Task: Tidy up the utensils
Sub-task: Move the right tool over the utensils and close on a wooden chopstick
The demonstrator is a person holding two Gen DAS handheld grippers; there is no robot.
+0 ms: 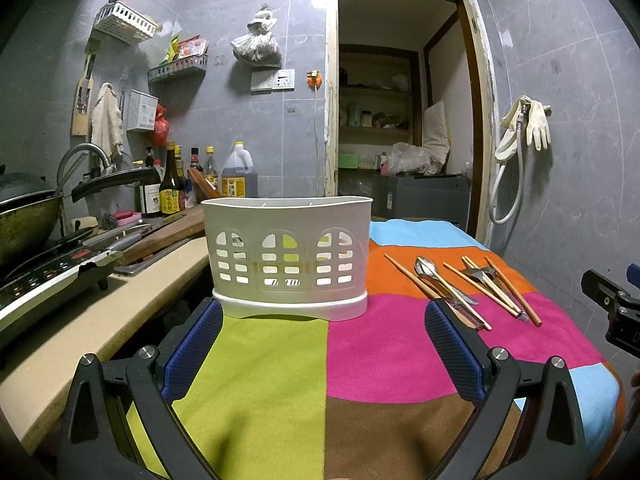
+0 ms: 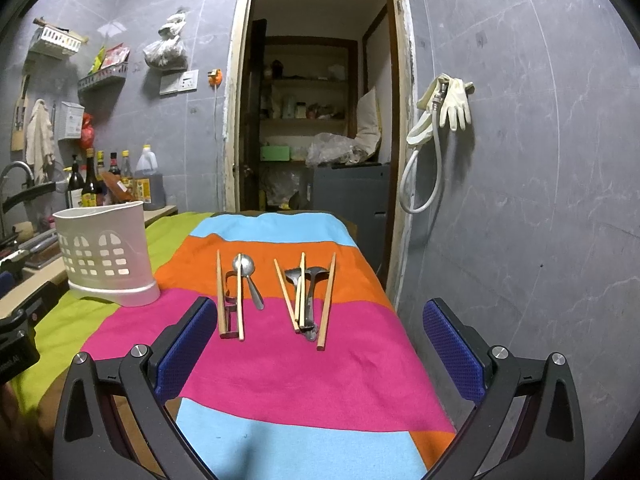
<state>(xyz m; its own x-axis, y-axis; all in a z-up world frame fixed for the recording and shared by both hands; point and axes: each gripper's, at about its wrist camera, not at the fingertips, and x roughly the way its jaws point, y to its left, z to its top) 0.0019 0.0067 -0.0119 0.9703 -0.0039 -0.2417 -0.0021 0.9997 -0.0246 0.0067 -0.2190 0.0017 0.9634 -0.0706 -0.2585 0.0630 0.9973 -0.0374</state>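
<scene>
White slotted utensil holder stands upright on striped cloth; left gripper and right gripper gape wide.

Rubber gloves hang right of the doorway; sauce bottles left.

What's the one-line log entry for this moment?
stage: not started | left gripper: open, facing white utensil holder | right gripper: open, facing chopsticks and spoon on cloth | holder: upright

Table draped in a colour-block cloth. At left of the right-wrist frame, a white perforated utensil holder; at centre, chopsticks and a spoon in two loose groups.
</scene>
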